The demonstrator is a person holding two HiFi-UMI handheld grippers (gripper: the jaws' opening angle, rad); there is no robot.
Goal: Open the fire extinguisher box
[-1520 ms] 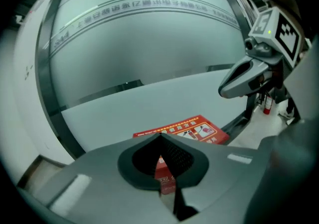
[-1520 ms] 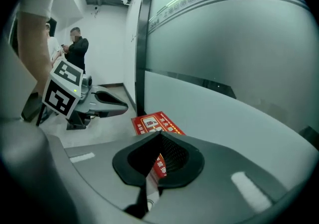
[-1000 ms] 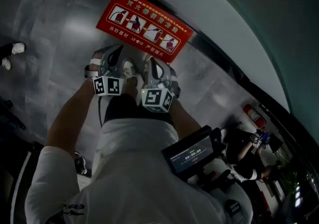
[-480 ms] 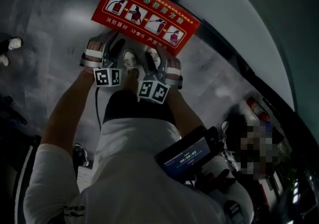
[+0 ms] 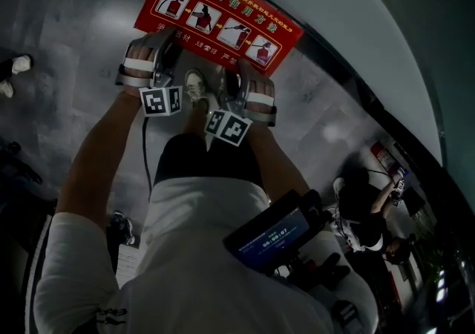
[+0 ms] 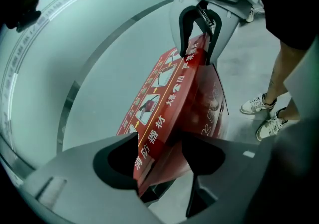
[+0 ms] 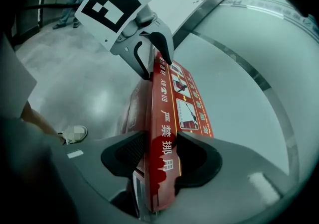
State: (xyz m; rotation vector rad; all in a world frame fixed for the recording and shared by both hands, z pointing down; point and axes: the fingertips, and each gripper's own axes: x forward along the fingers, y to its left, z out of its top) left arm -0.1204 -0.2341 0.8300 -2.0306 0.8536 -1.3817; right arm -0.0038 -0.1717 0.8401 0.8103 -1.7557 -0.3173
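The red box (image 5: 219, 17) stands on the floor (image 5: 82, 35) at the foot of the wall (image 5: 349, 21), on the far side of the person's shoes (image 5: 195, 87). Its lid (image 7: 179, 98), printed with instruction pictures, faces up. The near edge of the lid lies between the jaws of both tongs. The left tongs (image 6: 159, 161) stand wide and are opening, with a gap on one side of the edge, so they have no hold. The right tongs (image 7: 162, 156) are closing, and their pads appear to touch both faces of the edge. Hazard: lifting by one end only may twist the lid, or let it slip from the pads and drop shut. The shoes stand near the box and leave little room to step closer. Well apart on the right are a fire extinguisher (image 5: 382, 158) and a second person (image 5: 364, 214); neither obstructs the lid.
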